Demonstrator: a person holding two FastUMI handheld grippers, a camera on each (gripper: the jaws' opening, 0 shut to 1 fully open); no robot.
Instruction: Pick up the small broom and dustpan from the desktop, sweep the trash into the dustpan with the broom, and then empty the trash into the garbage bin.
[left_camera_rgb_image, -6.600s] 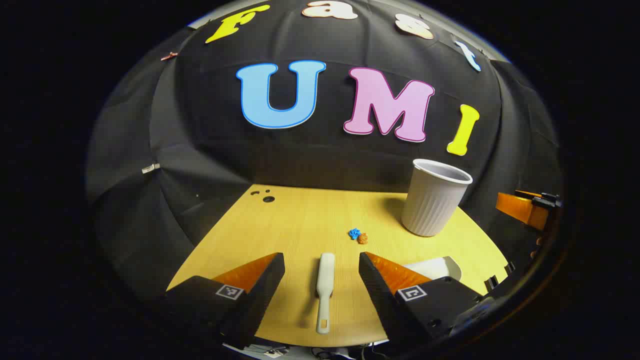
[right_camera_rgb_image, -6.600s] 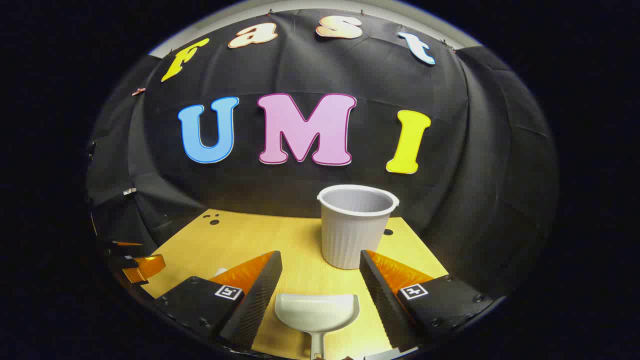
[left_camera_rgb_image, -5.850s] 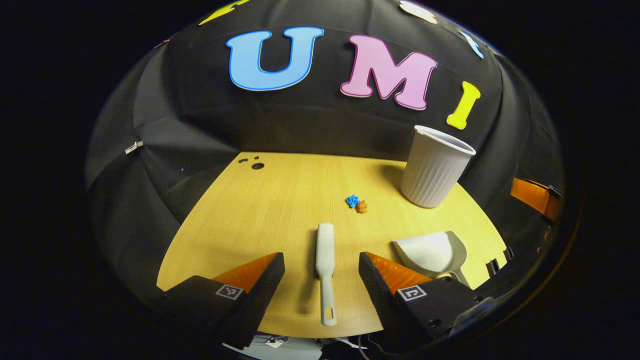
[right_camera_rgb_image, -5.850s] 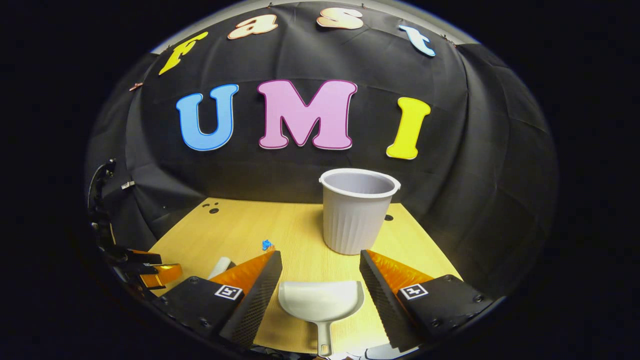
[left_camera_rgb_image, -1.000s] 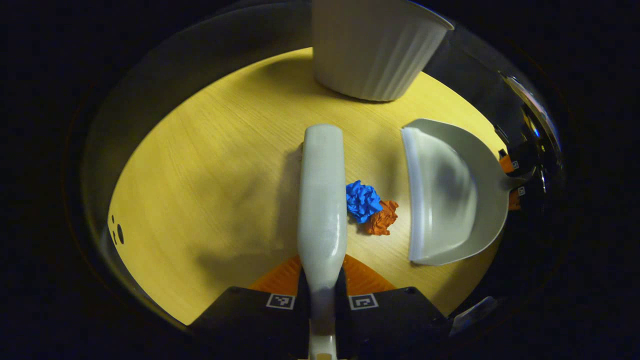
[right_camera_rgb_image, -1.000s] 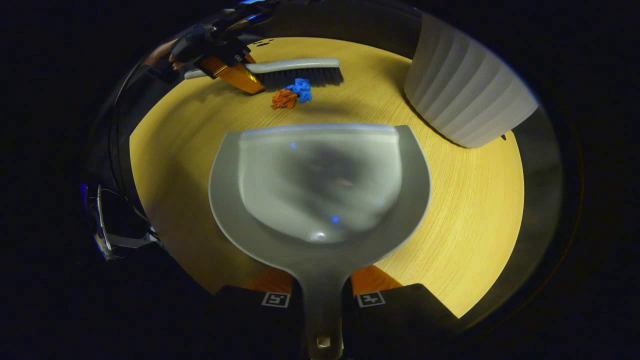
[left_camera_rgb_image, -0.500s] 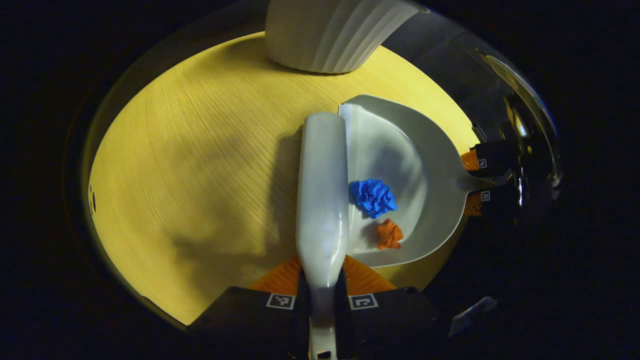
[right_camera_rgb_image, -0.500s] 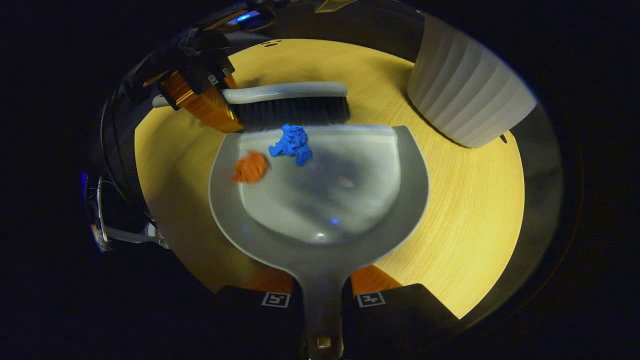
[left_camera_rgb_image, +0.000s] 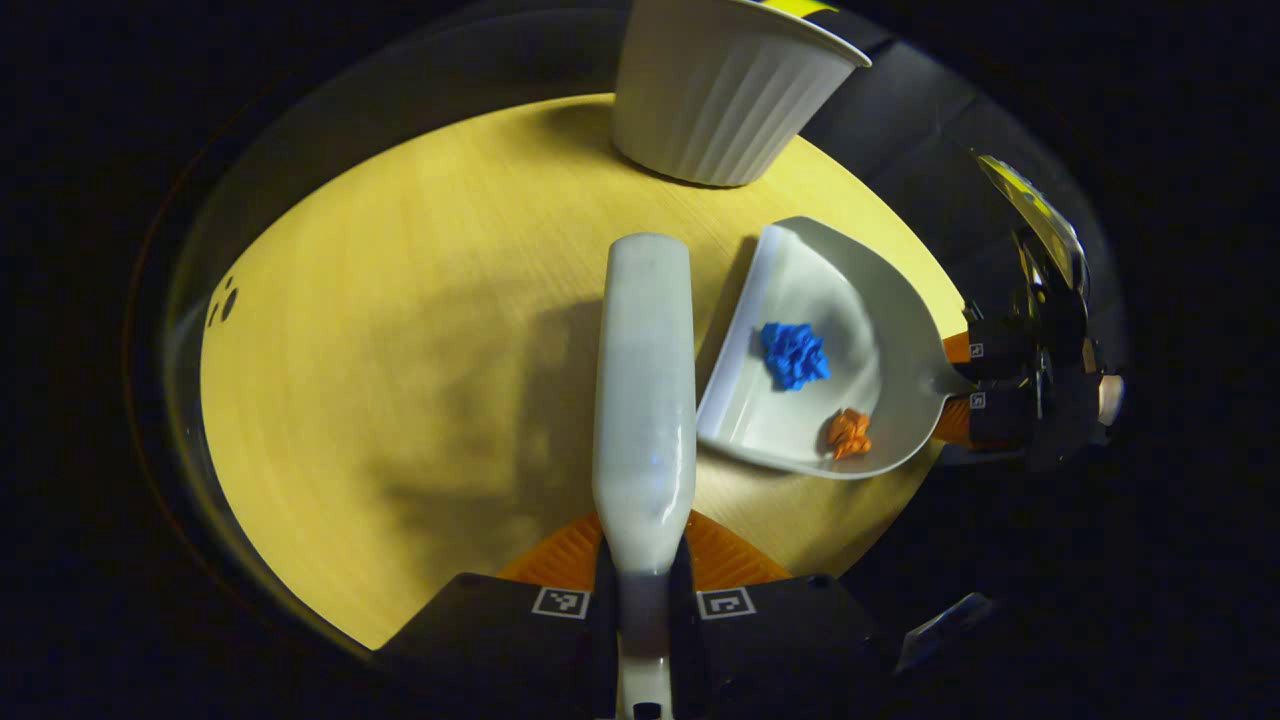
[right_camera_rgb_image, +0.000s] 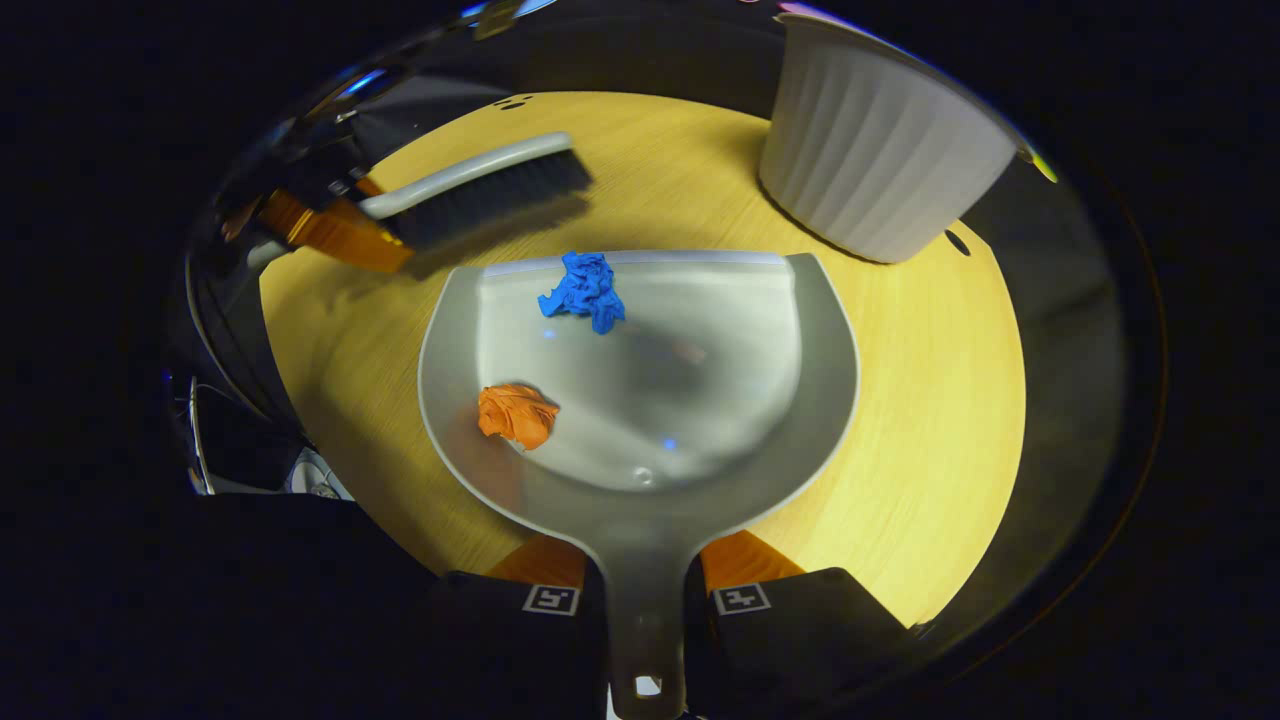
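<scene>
In the left gripper view we see the left gripper clamped on the handle of the small broom; its bristles face away and are hidden here. In the right gripper view the right gripper is closed on the handle of the dustpan, whose pan holds the blue paper wad near its front lip and the orange paper wad by its left wall. The garbage bin stands on the desktop, its rim cut off. We cannot tell whether the dustpan touches the desktop.
</scene>
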